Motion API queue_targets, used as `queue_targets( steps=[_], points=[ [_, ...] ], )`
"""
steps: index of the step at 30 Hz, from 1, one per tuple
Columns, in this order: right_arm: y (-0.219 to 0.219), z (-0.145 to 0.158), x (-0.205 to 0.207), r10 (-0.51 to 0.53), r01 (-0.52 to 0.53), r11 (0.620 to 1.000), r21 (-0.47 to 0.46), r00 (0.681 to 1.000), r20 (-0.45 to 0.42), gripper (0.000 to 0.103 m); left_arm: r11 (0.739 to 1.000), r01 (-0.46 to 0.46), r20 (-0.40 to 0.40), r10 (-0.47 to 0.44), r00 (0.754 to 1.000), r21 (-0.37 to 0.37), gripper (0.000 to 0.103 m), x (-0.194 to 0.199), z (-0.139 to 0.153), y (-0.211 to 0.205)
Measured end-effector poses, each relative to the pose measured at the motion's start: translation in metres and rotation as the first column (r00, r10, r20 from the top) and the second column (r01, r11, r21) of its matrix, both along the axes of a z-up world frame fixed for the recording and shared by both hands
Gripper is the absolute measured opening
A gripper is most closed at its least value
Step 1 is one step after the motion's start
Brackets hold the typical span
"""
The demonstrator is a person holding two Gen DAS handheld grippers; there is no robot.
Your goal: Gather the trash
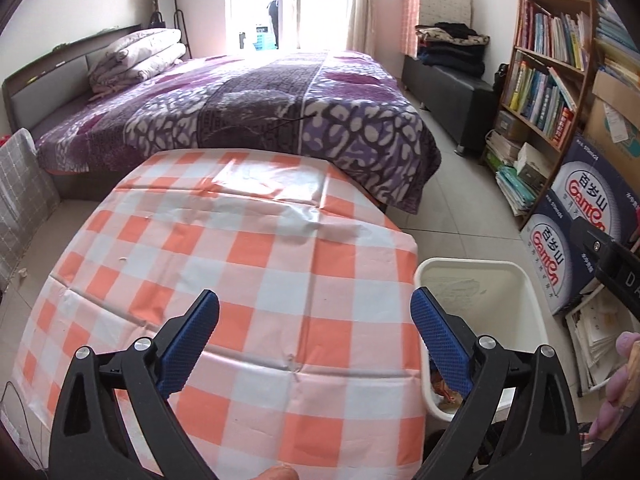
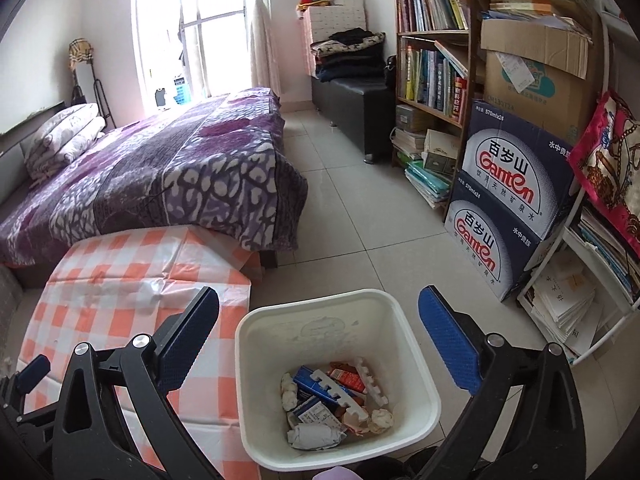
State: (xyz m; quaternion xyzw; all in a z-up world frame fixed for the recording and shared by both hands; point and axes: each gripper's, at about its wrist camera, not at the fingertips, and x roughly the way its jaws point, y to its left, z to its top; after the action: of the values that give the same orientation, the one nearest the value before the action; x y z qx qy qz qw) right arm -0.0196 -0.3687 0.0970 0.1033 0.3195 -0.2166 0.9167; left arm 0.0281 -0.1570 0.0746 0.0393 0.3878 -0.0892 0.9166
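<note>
Left wrist view: left tongs (image 1: 315, 312) stood spread wide, nothing between them, above the checked table (image 1: 248, 248); the white bin (image 1: 472, 276) sat just beside the table's right edge. Right wrist view: right tongs (image 2: 319, 307) were released and empty over the bin (image 2: 256, 380); trash (image 2: 332, 400) lay inside on its bottom.

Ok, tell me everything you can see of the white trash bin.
The white trash bin is a squarish, open-topped tub that looks like plastic, with rounded corners, a rolled rim and scuffed inner walls. It stands upright on the tiled floor, close beside the checkered table; whether they touch cannot be told. Its bottom holds crumpled paper, small cartons and white foam strips. The open right claw hangs above it, gripping nothing.
</note>
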Motion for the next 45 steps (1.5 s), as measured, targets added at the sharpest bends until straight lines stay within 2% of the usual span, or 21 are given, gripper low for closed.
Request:
queue_targets(
  steps=[5, 14, 45],
  points=[
    [0.029, -0.009, 0.006, 0.035, -0.035, 0.998, -0.048, 0.999, -0.010, 0.096, 0.998, -0.052, 0.036, 0.051, 0.998, 0.018, 0.094, 0.000, 0.001, 0.023],
    [0.056, -0.021, 0.021, 0.084, -0.086, 0.993, -0.076, 0.996, -0.029, 0.096, 0.996, -0.092, 0.005, 0.092, 0.996, 0.011, 0.094, 0.009, -0.006, 0.046],
    [0.061, -0.038, 0.030, 0.110, -0.114, 0.992, -0.054, 0.991, -0.078, 0.096, 0.994, -0.110, -0.008, 0.110, 0.994, 0.011, 0.094, 0.015, -0.009, 0.048]
  ],
)
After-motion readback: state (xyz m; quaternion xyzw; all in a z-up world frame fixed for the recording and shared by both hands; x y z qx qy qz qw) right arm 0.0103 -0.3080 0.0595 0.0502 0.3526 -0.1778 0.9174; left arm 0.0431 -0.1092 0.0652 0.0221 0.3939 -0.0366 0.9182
